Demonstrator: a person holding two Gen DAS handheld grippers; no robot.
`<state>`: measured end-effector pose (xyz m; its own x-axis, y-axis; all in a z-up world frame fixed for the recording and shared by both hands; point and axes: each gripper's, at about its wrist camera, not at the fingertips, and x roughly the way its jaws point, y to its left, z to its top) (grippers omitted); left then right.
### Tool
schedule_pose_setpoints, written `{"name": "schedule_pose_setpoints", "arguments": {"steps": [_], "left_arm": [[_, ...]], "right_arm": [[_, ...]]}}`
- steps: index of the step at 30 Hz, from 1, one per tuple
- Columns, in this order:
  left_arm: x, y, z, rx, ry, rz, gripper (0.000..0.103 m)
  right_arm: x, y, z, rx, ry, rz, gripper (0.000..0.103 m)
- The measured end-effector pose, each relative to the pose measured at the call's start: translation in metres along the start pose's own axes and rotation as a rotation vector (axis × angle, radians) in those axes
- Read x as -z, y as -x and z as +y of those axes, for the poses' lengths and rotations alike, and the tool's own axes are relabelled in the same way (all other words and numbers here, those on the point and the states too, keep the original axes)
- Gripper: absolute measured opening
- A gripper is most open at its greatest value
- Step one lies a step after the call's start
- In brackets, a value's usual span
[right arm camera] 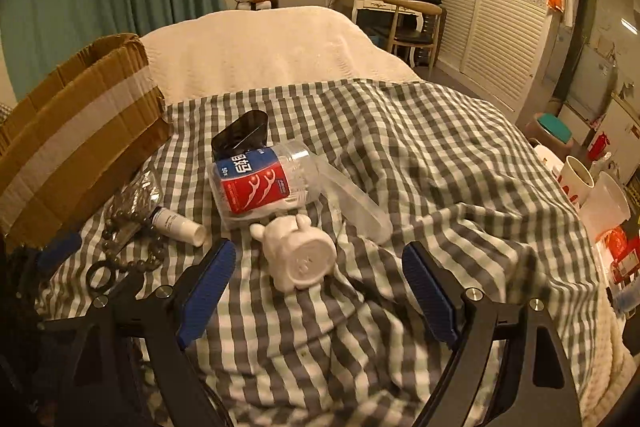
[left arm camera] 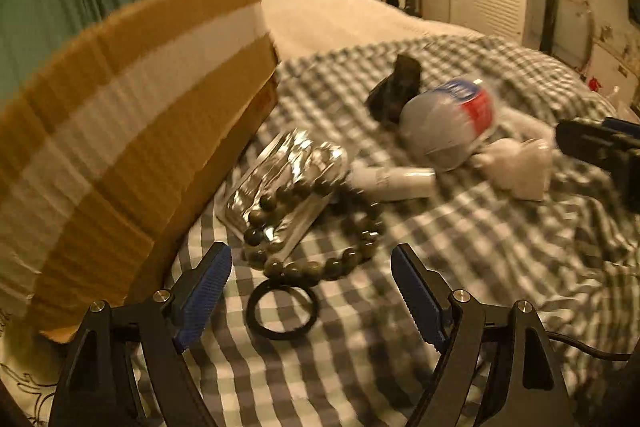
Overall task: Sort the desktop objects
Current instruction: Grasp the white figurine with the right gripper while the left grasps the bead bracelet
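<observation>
My left gripper (left arm camera: 312, 263) is open and empty, just short of a black ring (left arm camera: 282, 314) and a dark bead bracelet (left arm camera: 316, 227) lying on a silvery packet (left arm camera: 280, 183). A white tube (left arm camera: 394, 182), a floss-pick jar (left arm camera: 444, 125) and a black case (left arm camera: 396, 91) lie beyond. My right gripper (right arm camera: 318, 263) is open and empty, its blue pads flanking a white figurine (right arm camera: 298, 253) lying on its side. The jar (right arm camera: 260, 183) with its red-blue label, the black case (right arm camera: 240, 137), the tube (right arm camera: 180, 223), the beads (right arm camera: 132, 247) and the ring (right arm camera: 102, 275) show there too.
A taped cardboard box (left arm camera: 120, 131) stands at the left on the checked cloth (left arm camera: 460, 267); it also shows in the right wrist view (right arm camera: 76, 143). A clear plastic piece (right arm camera: 356, 203) lies by the jar. Cups (right arm camera: 576, 179) and clutter stand at the right edge.
</observation>
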<state>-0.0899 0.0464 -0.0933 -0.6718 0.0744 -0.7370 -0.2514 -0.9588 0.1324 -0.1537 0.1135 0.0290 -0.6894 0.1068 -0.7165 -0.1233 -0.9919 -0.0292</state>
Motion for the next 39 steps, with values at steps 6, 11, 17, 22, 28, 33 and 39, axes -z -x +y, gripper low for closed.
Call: {"name": "schedule_pose_setpoints", "arguments": {"steps": [6,11,17,22,28,33,39], "left_arm": [[0.006,-0.017,0.015,0.039,0.052,0.054,0.085],[0.006,-0.013,0.021,0.06,0.064,0.032,0.085],[-0.002,-0.012,0.038,0.171,0.146,-0.003,0.085],[-0.003,-0.015,0.047,0.26,0.189,-0.001,0.085],[-0.002,-0.015,0.05,0.3,0.198,-0.014,0.085],[-0.002,-0.02,0.057,0.317,0.227,0.002,0.084],[-0.002,-0.022,0.055,0.283,0.192,0.027,0.044]], "right_arm": [[0.003,-0.015,-0.003,0.008,-0.004,0.029,0.085],[0.005,-0.015,-0.008,-0.018,-0.031,0.037,0.085],[0.006,-0.017,-0.009,-0.043,-0.043,0.047,0.085],[0.006,-0.033,0.002,-0.088,-0.004,0.07,0.085],[0.001,-0.063,0.0,-0.124,-0.055,0.114,0.085],[0.007,-0.078,0.003,-0.125,-0.056,0.186,0.063],[0.008,-0.068,0.003,-0.121,-0.051,0.176,0.05]]}}
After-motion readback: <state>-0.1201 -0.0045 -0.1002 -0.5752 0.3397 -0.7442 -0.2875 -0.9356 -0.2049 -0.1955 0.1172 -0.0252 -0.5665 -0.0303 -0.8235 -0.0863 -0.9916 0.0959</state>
